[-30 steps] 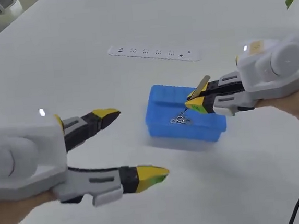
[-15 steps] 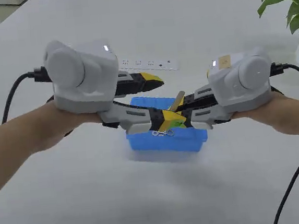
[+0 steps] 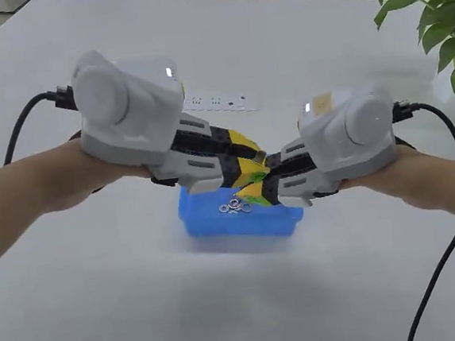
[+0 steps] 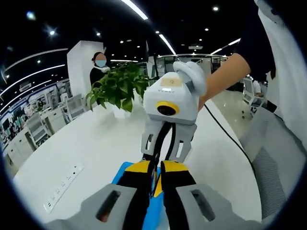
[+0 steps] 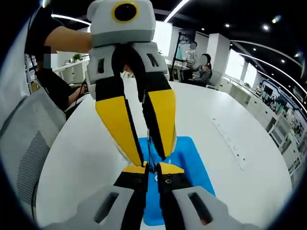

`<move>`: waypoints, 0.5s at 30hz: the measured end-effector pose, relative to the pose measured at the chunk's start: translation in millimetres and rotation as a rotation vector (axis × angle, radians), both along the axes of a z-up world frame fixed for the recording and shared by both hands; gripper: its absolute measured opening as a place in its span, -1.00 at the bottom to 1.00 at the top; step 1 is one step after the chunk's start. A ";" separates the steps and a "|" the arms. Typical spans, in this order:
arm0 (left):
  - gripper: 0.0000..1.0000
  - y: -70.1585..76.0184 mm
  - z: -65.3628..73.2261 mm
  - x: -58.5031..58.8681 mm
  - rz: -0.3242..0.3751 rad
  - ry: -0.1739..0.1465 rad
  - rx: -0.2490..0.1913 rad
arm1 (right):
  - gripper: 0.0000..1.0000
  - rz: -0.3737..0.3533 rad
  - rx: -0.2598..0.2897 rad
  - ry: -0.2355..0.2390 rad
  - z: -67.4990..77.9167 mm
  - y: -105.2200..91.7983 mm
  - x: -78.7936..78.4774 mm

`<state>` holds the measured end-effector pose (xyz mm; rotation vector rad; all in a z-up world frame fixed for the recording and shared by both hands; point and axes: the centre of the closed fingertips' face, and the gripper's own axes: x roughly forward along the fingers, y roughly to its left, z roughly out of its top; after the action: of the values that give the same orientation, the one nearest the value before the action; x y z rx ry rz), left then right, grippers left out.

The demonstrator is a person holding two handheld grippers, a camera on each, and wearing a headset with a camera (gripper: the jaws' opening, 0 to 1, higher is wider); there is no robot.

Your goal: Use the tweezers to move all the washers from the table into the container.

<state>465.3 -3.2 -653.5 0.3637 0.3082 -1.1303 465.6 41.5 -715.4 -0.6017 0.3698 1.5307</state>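
Observation:
A blue container [image 3: 216, 223] sits mid-table with several small metal washers [image 3: 235, 208] lying inside it. Both grippers meet tip to tip just above its far rim. My left gripper [image 3: 251, 166] comes in from the left with its yellow jaws drawn together. My right gripper [image 3: 259, 193] faces it from the right. In the right gripper view the thin tweezers [image 5: 149, 143] run up from my right gripper [image 5: 151, 168], which is shut on them, and the left gripper's jaws pinch the same tweezers. The left gripper view shows my left gripper [image 4: 156, 167] nearly closed over the container [image 4: 122, 172].
A white power strip [image 3: 217, 102] lies on the table behind the container. A green plant [image 3: 438, 24] stands at the far right edge. Black cables [image 3: 434, 296] trail from both grippers. People stand in the background beyond the white table [image 3: 144, 305].
My left gripper rose from the near left, came over the container and closed its jaws against the right gripper's tips. The right gripper stayed over the container with the tweezers.

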 end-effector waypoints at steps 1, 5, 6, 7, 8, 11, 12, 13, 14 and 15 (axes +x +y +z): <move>-0.85 1.3 -0.7 1.0 -0.002 -0.020 0.024 | -0.84 0.006 -0.002 -0.001 -0.1 0.0 -0.9; -0.87 2.5 -2.6 -1.3 -0.045 -0.084 0.096 | -0.84 0.011 -0.015 -0.009 -2.3 -0.1 -0.4; -0.88 1.7 -2.8 -3.3 -0.054 -0.088 0.097 | -0.83 0.010 -0.016 -0.014 -2.5 -0.4 1.2; -0.88 2.7 -2.0 -1.8 -0.052 -0.113 0.109 | -0.83 0.008 -0.015 -0.015 -2.2 -0.3 1.8; -0.89 2.8 -1.6 -2.4 -0.053 -0.112 0.108 | -0.83 0.008 -0.015 -0.024 -1.5 -0.2 2.7; -0.89 4.3 2.2 -1.1 -0.049 -0.126 0.102 | -0.82 0.005 -0.006 -0.032 1.9 0.4 3.8; -0.90 5.3 3.9 -0.7 -0.047 -0.131 0.101 | -0.82 0.005 -0.003 -0.038 2.8 0.4 4.6; -0.90 5.9 5.1 -0.5 -0.045 -0.134 0.101 | -0.82 0.002 0.000 -0.040 3.8 0.4 5.2; -0.90 6.7 7.3 -1.2 -0.047 -0.140 0.098 | -0.82 0.000 0.007 -0.041 6.1 0.6 5.6; -0.90 7.1 8.6 -1.5 -0.046 -0.145 0.098 | -0.81 0.000 0.009 -0.044 7.2 1.4 5.4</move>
<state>463.8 3.9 -644.9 0.5393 0.2292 -1.1302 471.0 42.9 -708.2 -0.6270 0.3289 1.5157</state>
